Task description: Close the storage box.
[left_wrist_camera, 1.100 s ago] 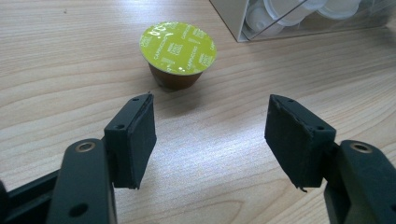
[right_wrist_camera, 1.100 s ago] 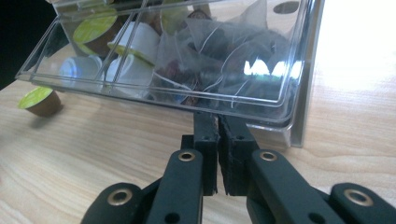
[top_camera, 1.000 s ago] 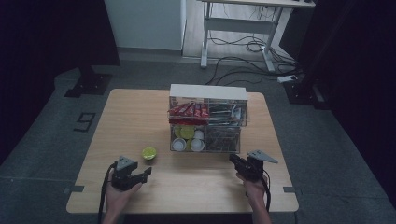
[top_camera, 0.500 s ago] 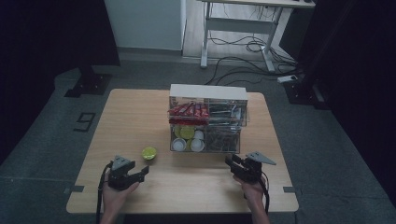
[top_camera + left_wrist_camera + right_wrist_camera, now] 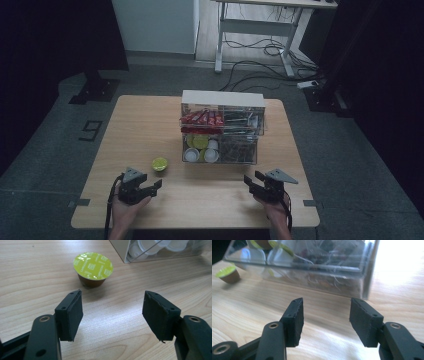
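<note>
The coffee capsule (image 5: 93, 267) stands just ahead of my left tool (image 5: 113, 312), slightly left of centre; both tools are spread, the right tool (image 5: 325, 320) having just opened empty.

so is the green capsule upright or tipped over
Upright: the capsule stands on its narrow brown base on the table, green foil lid facing up, apart from the left gripper.

The table (image 5: 150, 120) was pale wood. On it stood a clear organizer box (image 5: 222, 131). A green-lidded coffee capsule (image 5: 160, 163) sat just beside the box.
</note>
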Demonstrator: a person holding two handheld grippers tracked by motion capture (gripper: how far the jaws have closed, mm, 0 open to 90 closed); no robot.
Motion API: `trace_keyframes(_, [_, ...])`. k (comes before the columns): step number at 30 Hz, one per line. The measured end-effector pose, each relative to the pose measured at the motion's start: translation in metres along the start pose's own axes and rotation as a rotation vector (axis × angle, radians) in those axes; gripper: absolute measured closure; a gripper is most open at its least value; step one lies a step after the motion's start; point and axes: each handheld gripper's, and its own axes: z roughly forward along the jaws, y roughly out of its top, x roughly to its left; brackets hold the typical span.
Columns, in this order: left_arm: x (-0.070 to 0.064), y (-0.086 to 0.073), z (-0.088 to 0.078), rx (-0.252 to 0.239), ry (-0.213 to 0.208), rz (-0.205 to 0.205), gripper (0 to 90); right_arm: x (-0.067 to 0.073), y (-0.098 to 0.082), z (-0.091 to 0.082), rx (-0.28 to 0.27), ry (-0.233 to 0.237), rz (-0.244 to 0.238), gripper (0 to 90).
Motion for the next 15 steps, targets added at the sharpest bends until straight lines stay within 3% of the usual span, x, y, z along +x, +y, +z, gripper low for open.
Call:
trace_keyframes(7, [-0.002,-0.001,0.002,0.021,-0.012,0.006,32.1,-0.011,-0.017,-0.006,0.046,-0.034,-0.023,42.5])
trace_keyframes(15, [-0.001,-0.001,0.004,0.037,-0.018,0.009,31.9,-0.029,-0.023,-0.012,0.058,-0.065,0.020,41.7])
